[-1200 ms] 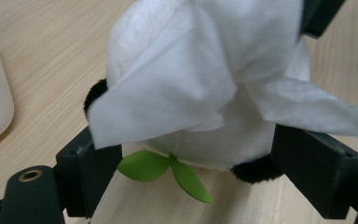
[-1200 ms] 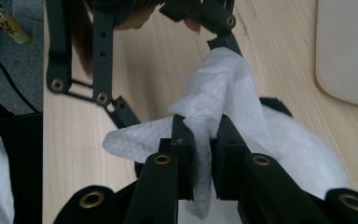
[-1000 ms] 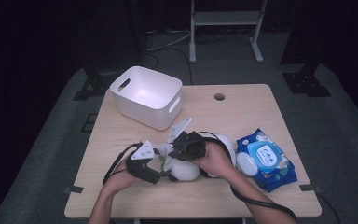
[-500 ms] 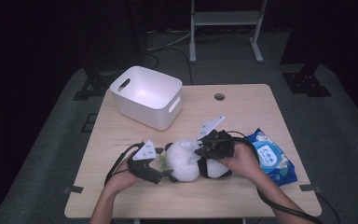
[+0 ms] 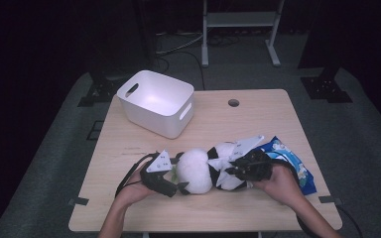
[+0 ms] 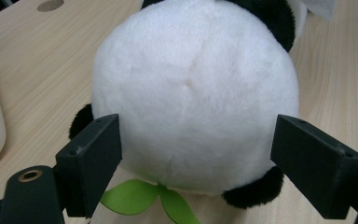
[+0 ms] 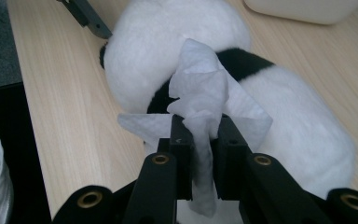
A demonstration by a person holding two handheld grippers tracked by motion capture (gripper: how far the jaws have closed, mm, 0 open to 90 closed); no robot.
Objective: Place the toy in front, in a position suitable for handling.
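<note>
1. Two grippers are seen at work on a plush panda (image 5: 213, 168) lying on its side at the near edge of the table (image 5: 258, 119).
2. The panda's round white head is bracketed by the left gripper (image 6: 196, 158); its pads stand at either side of the fur, and whether they press on it cannot be told.
3. A white wipe (image 7: 203, 116) is pinched between the closed jaws of the right gripper (image 7: 200, 135) and held against the panda's black-and-white body.
4. A blue wipe pack (image 5: 290, 161) is seen just beside the right hand (image 5: 280, 181), and a white bin (image 5: 156, 101) sits well apart at the far left.
5. Wiping is judged to be under way: a wipe is already drawn and applied, while most of the fur is probably left to be gone over.
6. Disposal of the wipe, perhaps in the bin, is judged not yet done.
</note>
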